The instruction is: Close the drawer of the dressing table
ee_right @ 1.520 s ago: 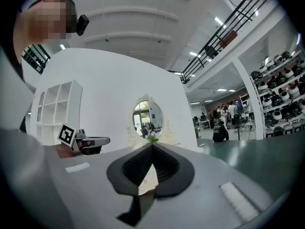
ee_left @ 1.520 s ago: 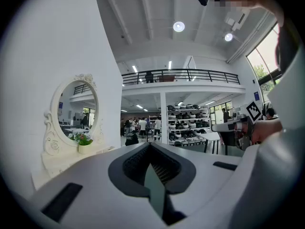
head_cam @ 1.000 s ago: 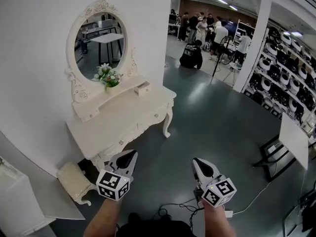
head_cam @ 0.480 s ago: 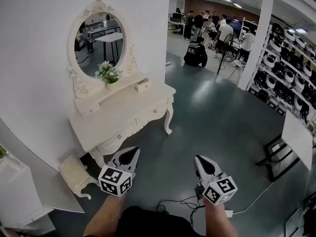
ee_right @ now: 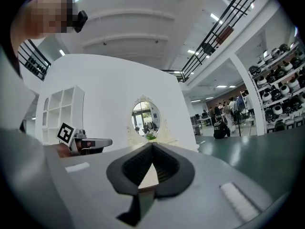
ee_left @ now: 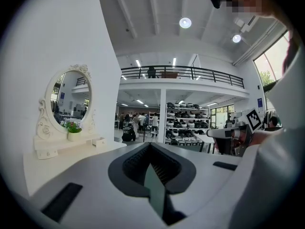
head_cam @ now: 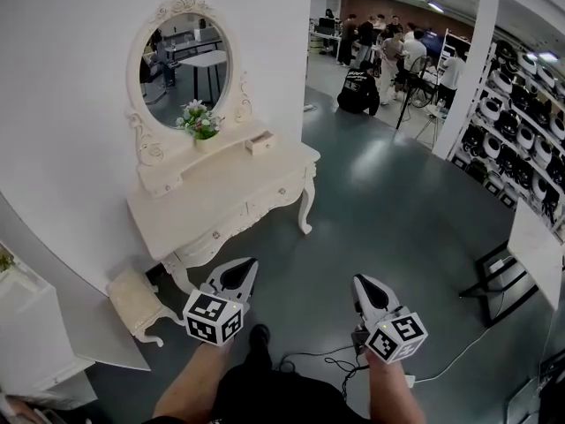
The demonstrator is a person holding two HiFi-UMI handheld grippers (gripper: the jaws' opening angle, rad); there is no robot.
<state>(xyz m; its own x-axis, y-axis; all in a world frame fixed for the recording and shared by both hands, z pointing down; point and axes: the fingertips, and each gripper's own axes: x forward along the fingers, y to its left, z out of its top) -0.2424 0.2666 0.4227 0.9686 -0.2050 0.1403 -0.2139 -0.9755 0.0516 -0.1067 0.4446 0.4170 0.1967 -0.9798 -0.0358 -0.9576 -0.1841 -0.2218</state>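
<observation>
The cream dressing table [head_cam: 221,203] stands against the white wall under an oval mirror [head_cam: 185,64]. On its upper shelf a small drawer [head_cam: 260,142] sticks out from its slot; in the left gripper view this small drawer [ee_left: 99,140] is tiny. Beside it is a flower pot [head_cam: 201,122]. My left gripper [head_cam: 244,268] is shut and empty, well short of the table's front. To its right my right gripper [head_cam: 364,283] is also shut and empty above the floor. Both point level: the left gripper [ee_left: 150,145] past the table's right end, the right gripper [ee_right: 152,146] toward the mirror.
A padded stool [head_cam: 137,303] sits left of the table's legs, with a white cabinet [head_cam: 31,334] further left. Cables [head_cam: 309,360] lie on the floor by my feet. A white stand [head_cam: 534,246] and stocked shelves [head_cam: 530,113] are on the right, several people [head_cam: 380,47] far behind.
The dressing table has drawn slightly nearer and shifted right in the head view. Both grippers came forward with the person and stayed shut.
</observation>
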